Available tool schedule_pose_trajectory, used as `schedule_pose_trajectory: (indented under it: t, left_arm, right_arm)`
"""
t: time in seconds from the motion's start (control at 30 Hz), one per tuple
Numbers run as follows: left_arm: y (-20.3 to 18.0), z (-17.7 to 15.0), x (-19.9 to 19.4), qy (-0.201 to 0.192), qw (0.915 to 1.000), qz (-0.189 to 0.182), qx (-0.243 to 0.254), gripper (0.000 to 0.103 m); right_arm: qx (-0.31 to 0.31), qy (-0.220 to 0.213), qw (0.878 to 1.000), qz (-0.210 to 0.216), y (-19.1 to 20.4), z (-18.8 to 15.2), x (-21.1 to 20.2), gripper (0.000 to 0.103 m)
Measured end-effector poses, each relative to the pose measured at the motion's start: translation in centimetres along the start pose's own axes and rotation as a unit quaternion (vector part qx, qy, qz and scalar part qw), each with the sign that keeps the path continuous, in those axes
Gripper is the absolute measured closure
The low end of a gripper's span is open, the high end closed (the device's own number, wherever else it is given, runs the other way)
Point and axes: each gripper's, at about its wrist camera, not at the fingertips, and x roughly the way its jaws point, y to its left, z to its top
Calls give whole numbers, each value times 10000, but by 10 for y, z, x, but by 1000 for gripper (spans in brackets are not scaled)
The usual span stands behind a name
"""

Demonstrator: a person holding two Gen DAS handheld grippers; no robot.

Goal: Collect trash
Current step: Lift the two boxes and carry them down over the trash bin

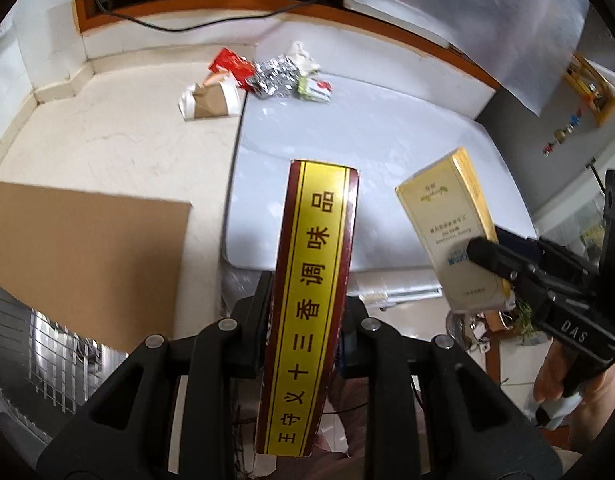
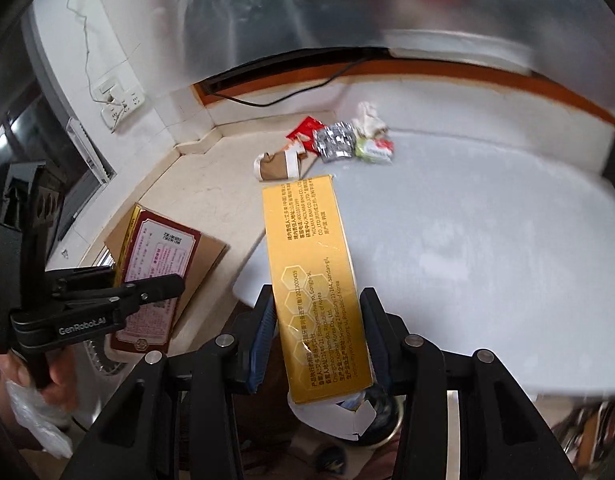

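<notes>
My left gripper (image 1: 307,300) is shut on a tall red and yellow seasoning box (image 1: 313,240), gripped near its lower half. To its right, my right gripper (image 1: 495,272) is shut on a gold box (image 1: 447,216). In the right wrist view the gold box (image 2: 307,248) stands between the pads of the right gripper (image 2: 318,300). The left gripper (image 2: 163,292) shows at the left with the red box (image 2: 155,256). A trash pile lies at the back: a squashed paper cup (image 1: 211,100), a red wrapper (image 1: 231,64), crumpled foil (image 1: 275,74), a tissue (image 1: 303,54) and a green-white pack (image 1: 315,90).
A pale grey board (image 1: 367,140) lies on the cream counter (image 1: 127,140), and a brown cardboard sheet (image 1: 87,256) at the left. A wire rack (image 1: 47,344) sits at the lower left. A wall socket (image 2: 121,104) and a black cable (image 1: 147,20) are by the wall.
</notes>
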Motion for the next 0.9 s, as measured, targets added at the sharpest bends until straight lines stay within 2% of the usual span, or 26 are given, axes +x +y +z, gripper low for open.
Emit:
schedule_pose_trajectory:
  t: [0.2, 0.47, 0.73, 0.9]
  left_arm:
    - [-5, -22, 9, 153, 9998, -86, -33, 82]
    - [-14, -50, 44, 539, 9983, -63, -213, 82]
    - [-29, -89, 94, 963, 9942, 76, -469, 82]
    - [-32, -126, 146, 1240, 9896, 199, -708, 82]
  right_arm:
    - [97, 372, 9993, -28, 8, -53, -13, 61]
    - [101, 830, 9965, 13, 5, -94, 1, 61]
    - [450, 1394, 9891, 129, -33, -137, 41, 61]
    - [757, 1803, 9805, 187, -63, -187, 82, 61]
